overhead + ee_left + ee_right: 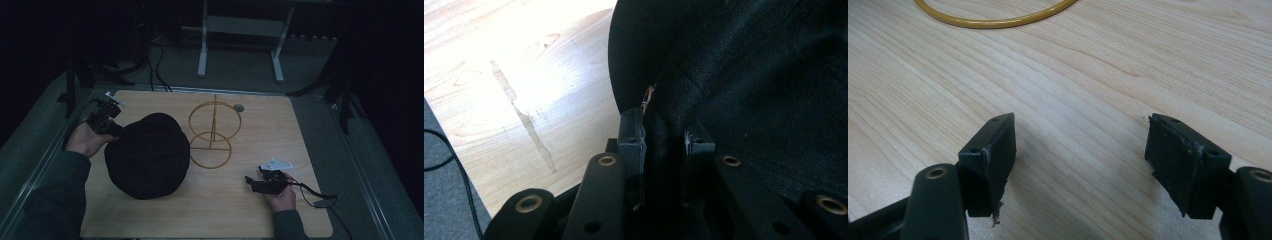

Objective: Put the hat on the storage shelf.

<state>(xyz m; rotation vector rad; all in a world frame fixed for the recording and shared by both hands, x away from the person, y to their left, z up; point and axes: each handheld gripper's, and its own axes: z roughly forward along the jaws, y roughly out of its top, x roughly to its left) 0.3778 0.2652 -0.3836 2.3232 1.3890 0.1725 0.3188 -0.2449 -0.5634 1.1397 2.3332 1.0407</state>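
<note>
A black fabric hat (148, 155) lies on the left half of the wooden table (280, 150). My left gripper (111, 129) is at the hat's upper left rim. In the left gripper view the jaws are shut on a fold of the hat's edge (664, 125). A yellow wire hat stand (212, 134) with two rings and a thin post stands at the table's middle. My right gripper (254, 182) rests low near the front right, open, with bare wood between its pads (993, 150). The stand's base ring (993, 20) curves across the top of the right gripper view.
A small grey round object (239, 107) lies near the table's far edge. A white table frame (240, 40) stands on the floor beyond. Cables (159, 65) run over the dark floor at the back left. The right gripper's cable (317, 195) trails to the table's right edge.
</note>
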